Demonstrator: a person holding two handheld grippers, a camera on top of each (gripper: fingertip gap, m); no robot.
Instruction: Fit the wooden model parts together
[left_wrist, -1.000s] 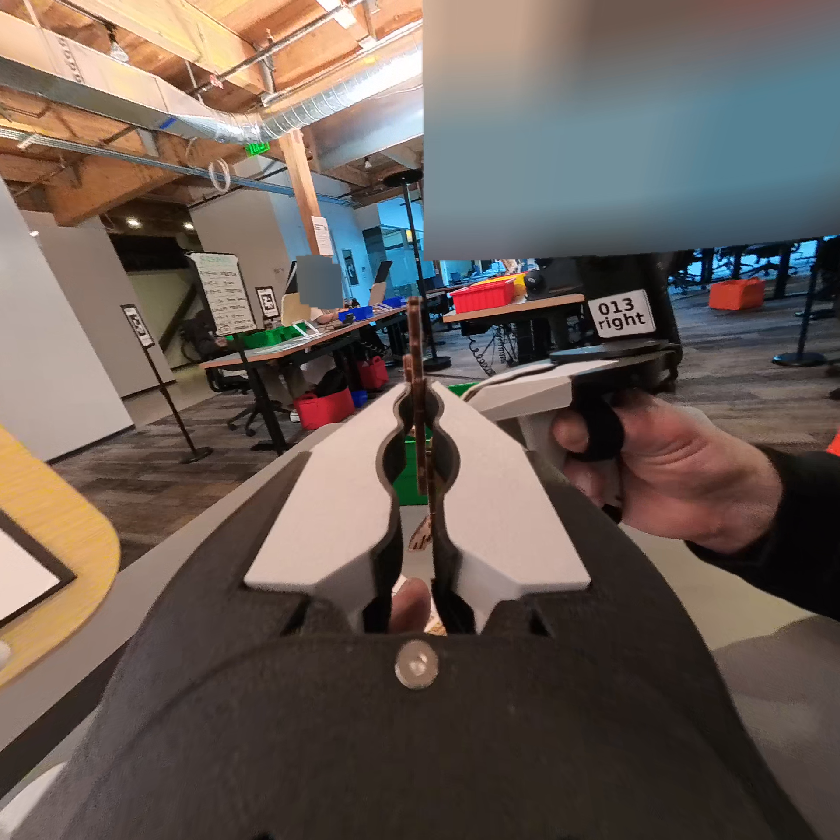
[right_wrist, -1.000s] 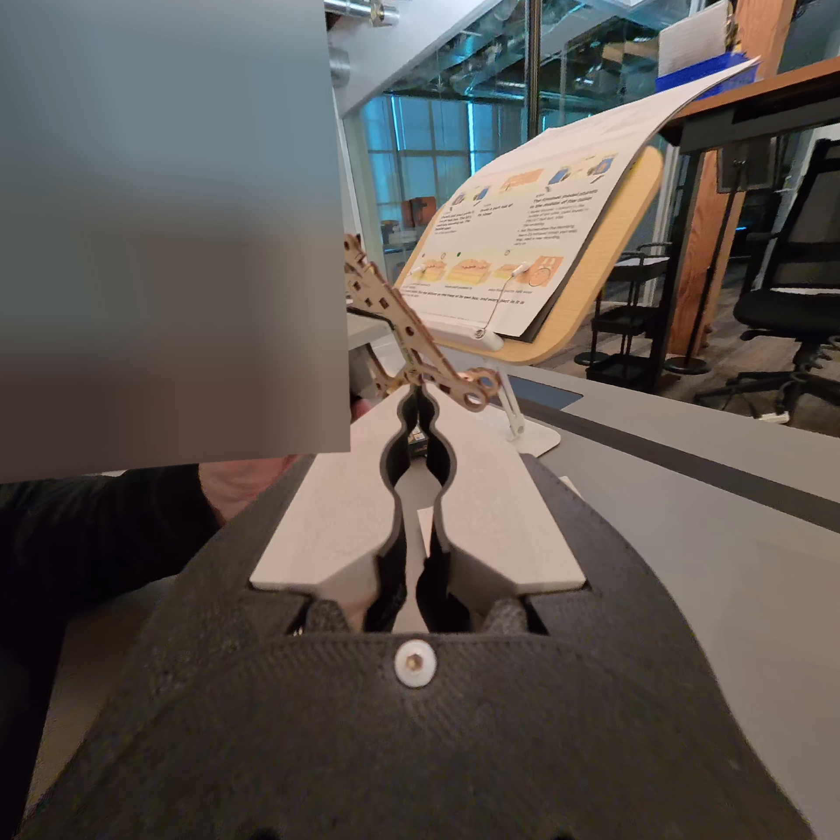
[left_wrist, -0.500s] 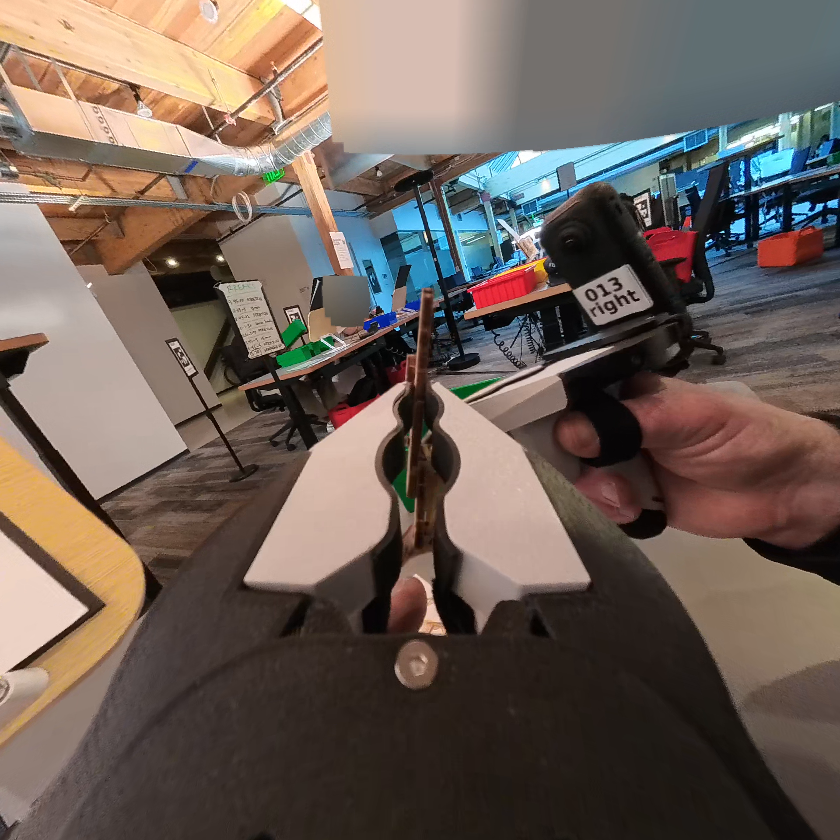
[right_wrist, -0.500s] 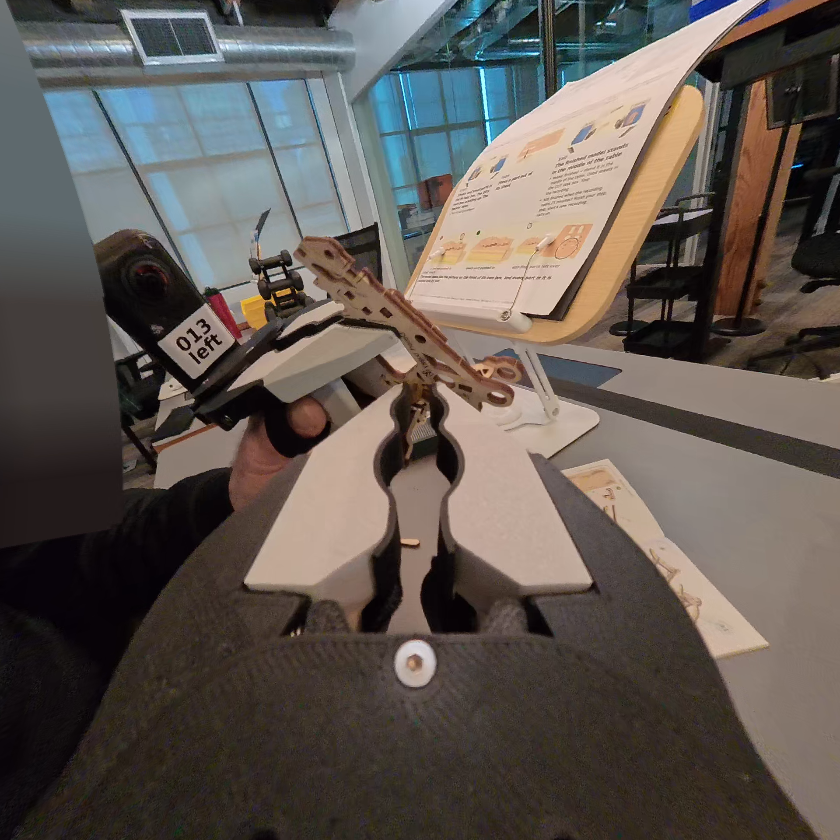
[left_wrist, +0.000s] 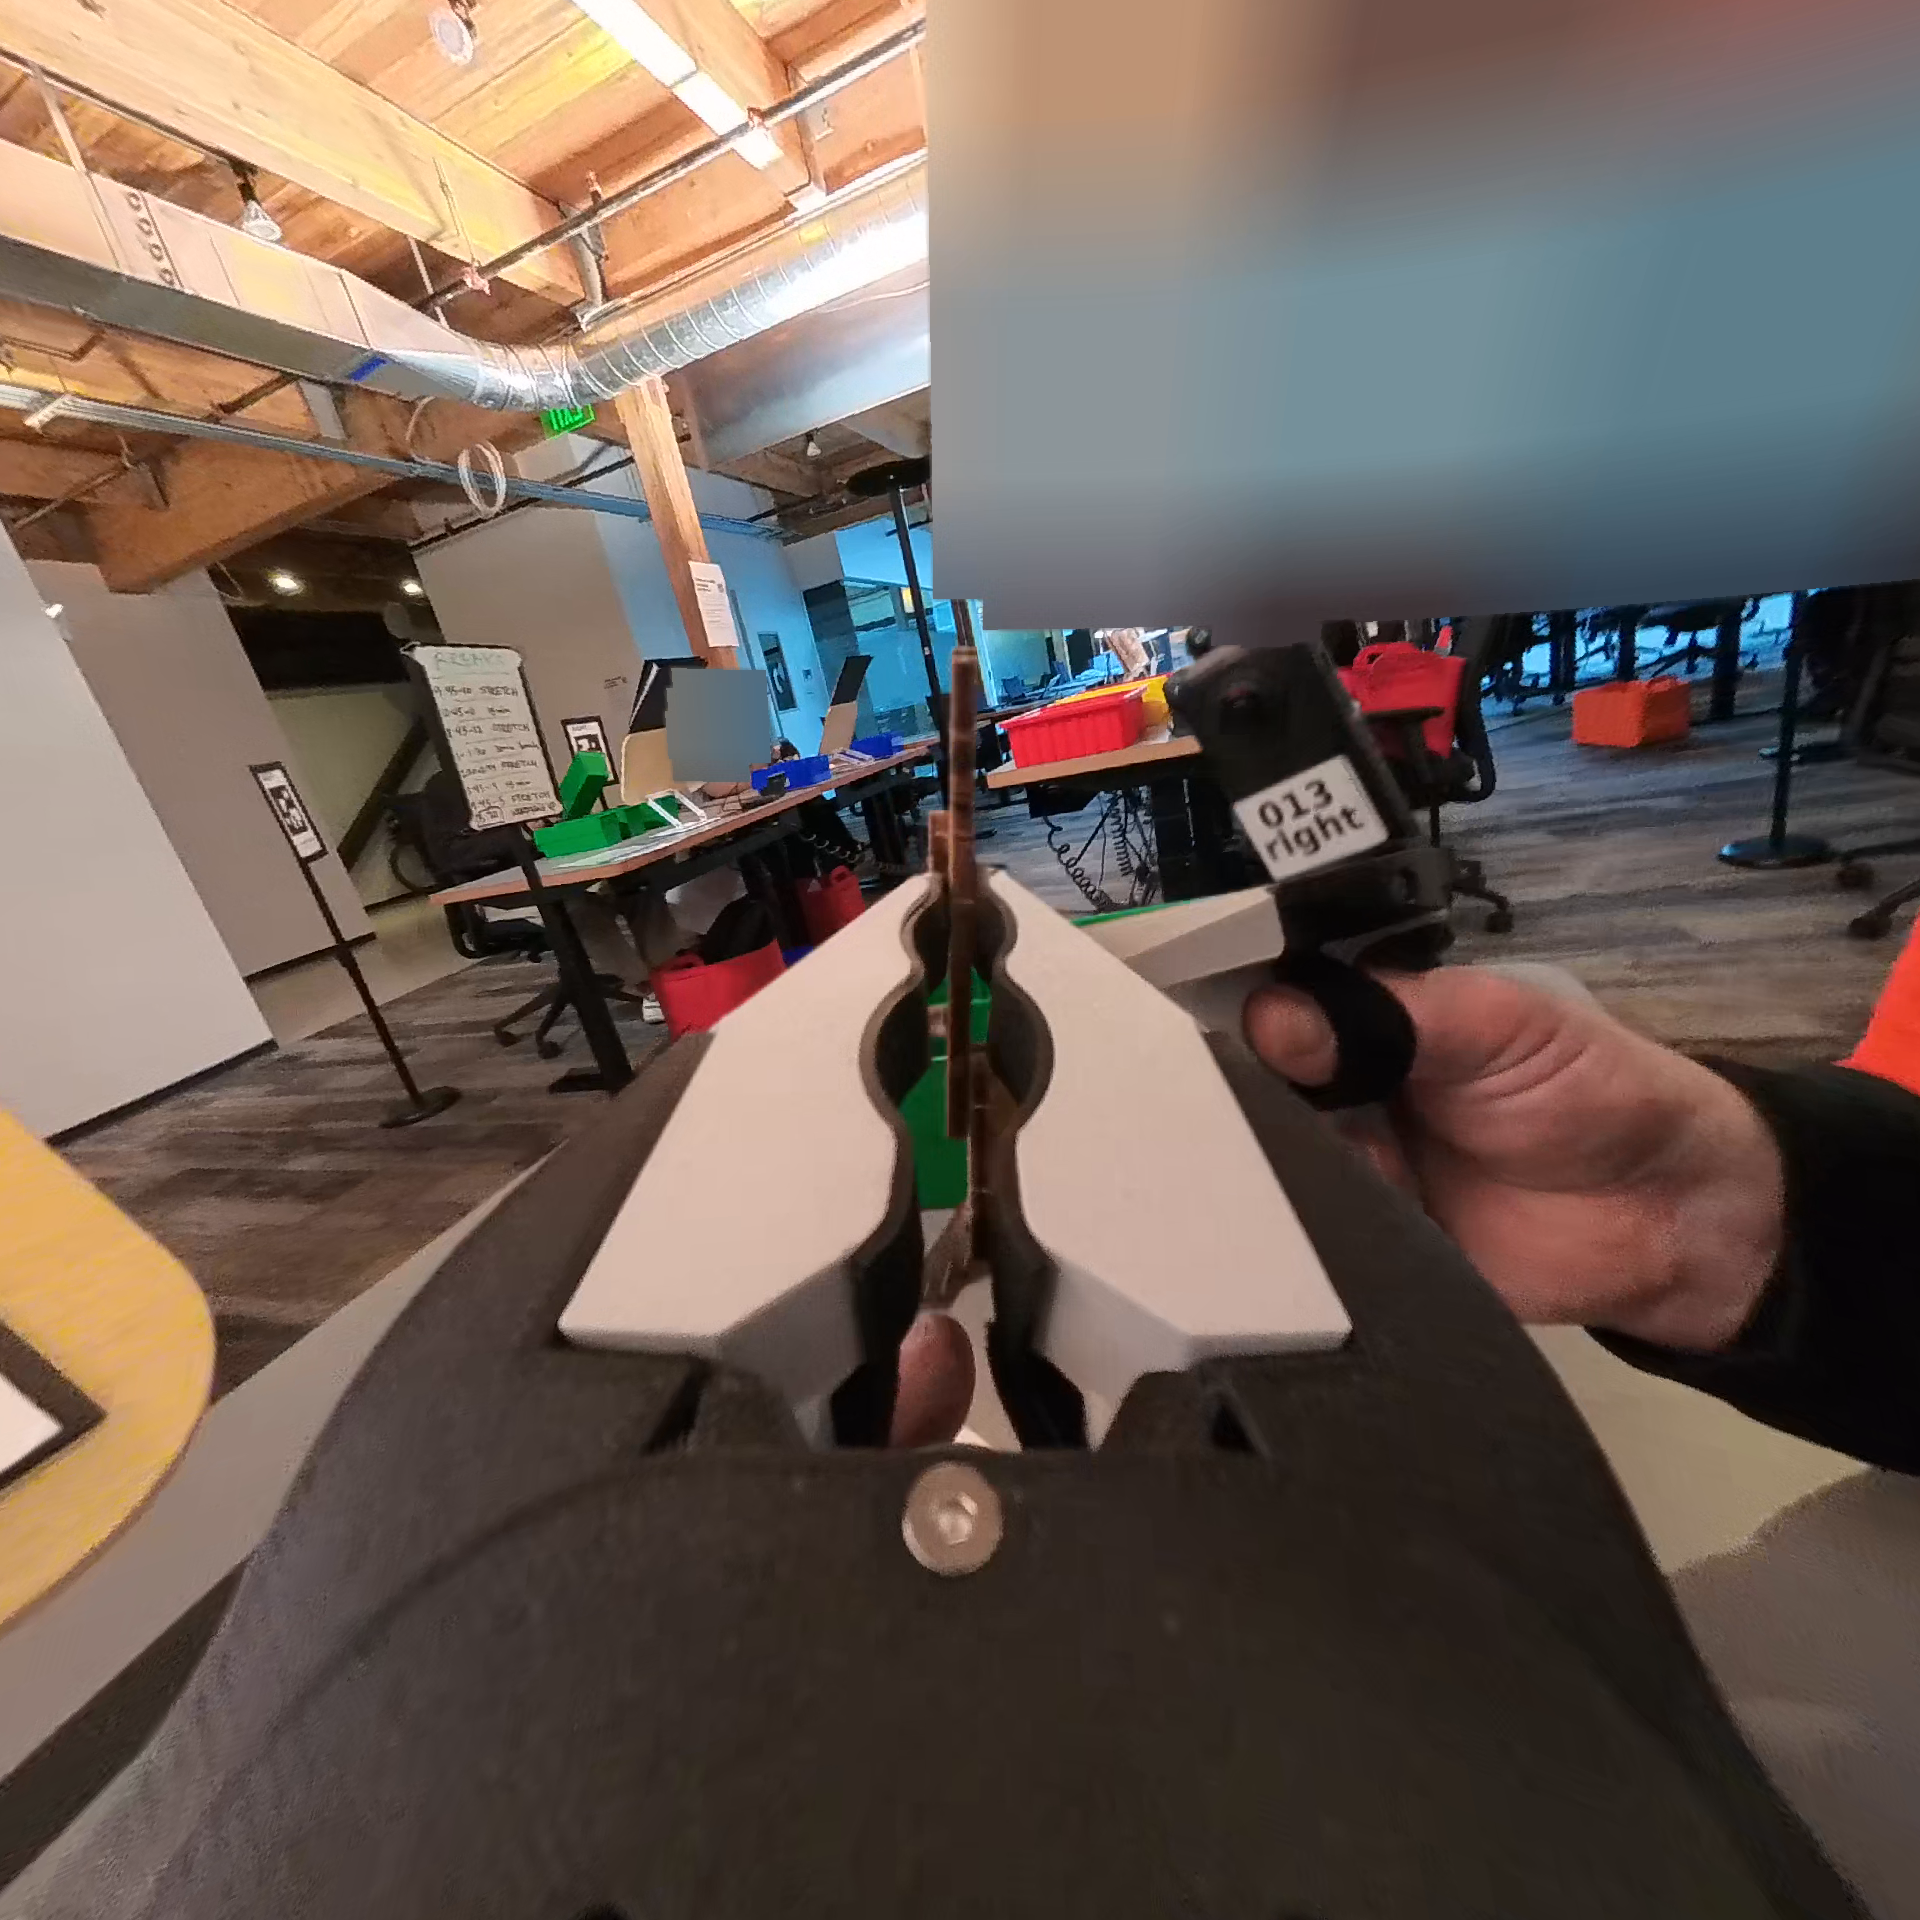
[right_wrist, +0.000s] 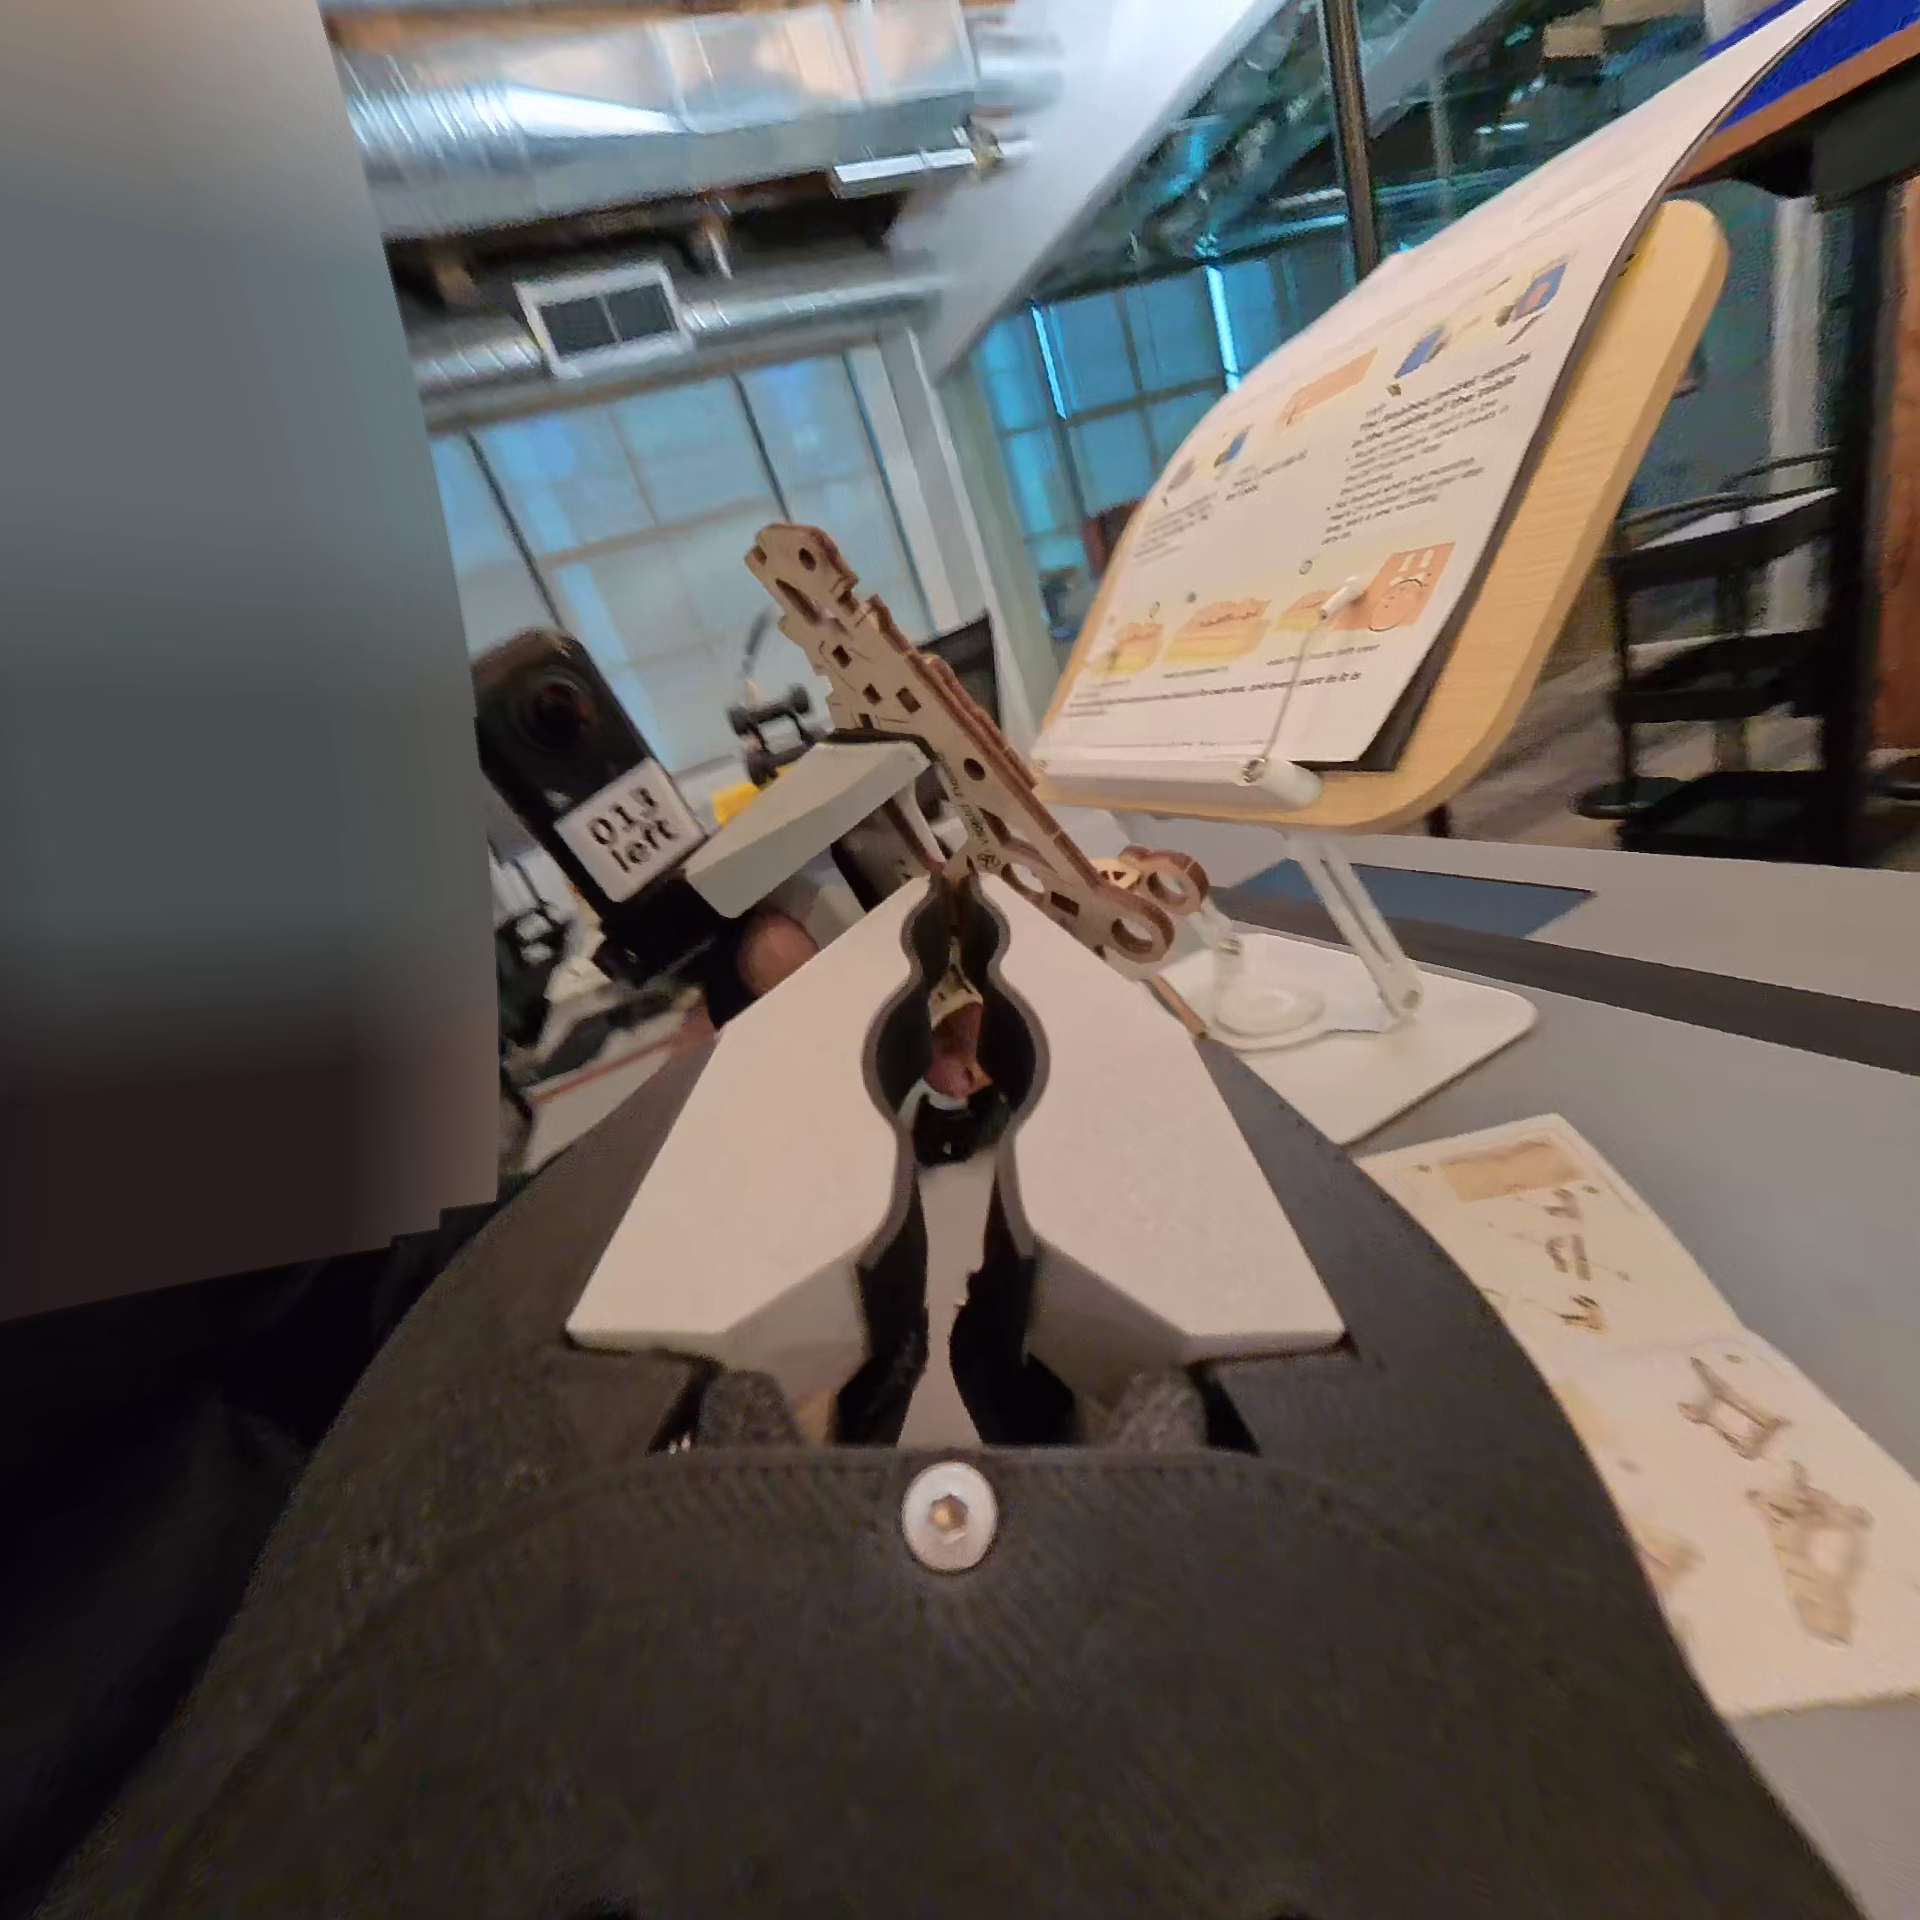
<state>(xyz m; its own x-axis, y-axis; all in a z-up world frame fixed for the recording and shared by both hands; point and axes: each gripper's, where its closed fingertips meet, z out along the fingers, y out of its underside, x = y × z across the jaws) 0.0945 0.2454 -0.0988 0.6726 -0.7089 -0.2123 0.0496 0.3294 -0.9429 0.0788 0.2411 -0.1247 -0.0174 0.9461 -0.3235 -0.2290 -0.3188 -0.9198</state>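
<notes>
A large grey blurred patch fills the upper right of the left wrist view and the left side of the right wrist view, hiding whatever lies behind it; beyond it stretches an open office with desks, chairs and floor stands. On a far desk a red bin (left_wrist: 1081, 724) sits with yellow showing at its top, though its contents cannot be made out; a green bin (left_wrist: 597, 831) rests on a nearer desk and an orange box (left_wrist: 1629, 710) stands on the floor at the far right. On the grey table (right_wrist: 1714, 1091) a wooden book stand (right_wrist: 1621, 436) on a white foot holds an open instruction sheet, and a printed parts leaflet (right_wrist: 1662, 1382) lies flat just beside the right gripper's body. The left gripper (left_wrist: 961, 914) has its fingers closed narrowly on the wooden model piece (left_wrist: 962, 790), which rises edge-on between the tips; in the right wrist view the same piece (right_wrist: 935, 727) shows as a long perforated strip slanting up to the left, with round loops at its lower end. The right gripper (right_wrist: 958, 904) has its tips drawn close together right at the strip's lower edge, pinching a small wooden part (right_wrist: 951, 987) that hangs in the gap; the person's hand (left_wrist: 1538, 1132) grips the right gripper's handle close beside the left fingers.
</notes>
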